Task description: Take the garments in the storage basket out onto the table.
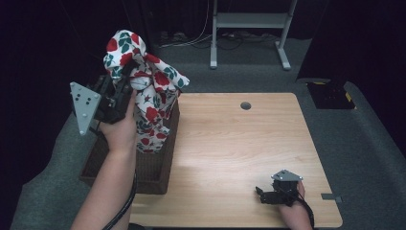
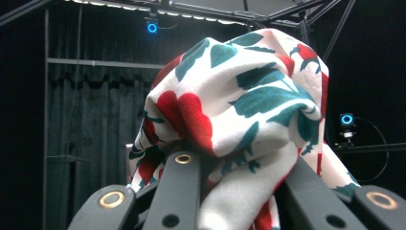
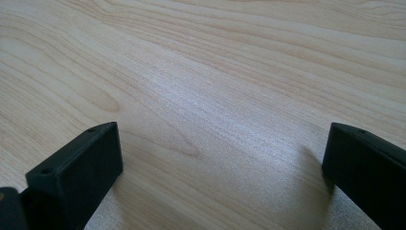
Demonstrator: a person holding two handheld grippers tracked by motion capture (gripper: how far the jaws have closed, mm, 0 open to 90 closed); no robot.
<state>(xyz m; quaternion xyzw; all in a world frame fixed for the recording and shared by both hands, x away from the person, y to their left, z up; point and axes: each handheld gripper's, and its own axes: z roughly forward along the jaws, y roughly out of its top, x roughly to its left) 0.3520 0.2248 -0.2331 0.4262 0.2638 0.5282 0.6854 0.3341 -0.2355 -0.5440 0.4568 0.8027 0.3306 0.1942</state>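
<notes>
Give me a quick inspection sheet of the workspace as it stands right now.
Surface: wooden table, bare top with a round hole near the far edge.
Job's things: flowered cloth lifted above a dark wicker basket at the table's left edge.
Clutter: nothing seen on the table.
Grippers: left tongs shut on the cloth; right tongs open, resting low on the table near its front right corner.
Cables: one trails from each gripper along the forearm; more lie on the floor behind.
Surroundings: grey carpet, metal stand legs beyond the table, dark curtains.

Black left gripper [image 1: 125, 82] and right gripper [image 1: 260, 191] carry grey three-cornered plates, black cables.
</notes>
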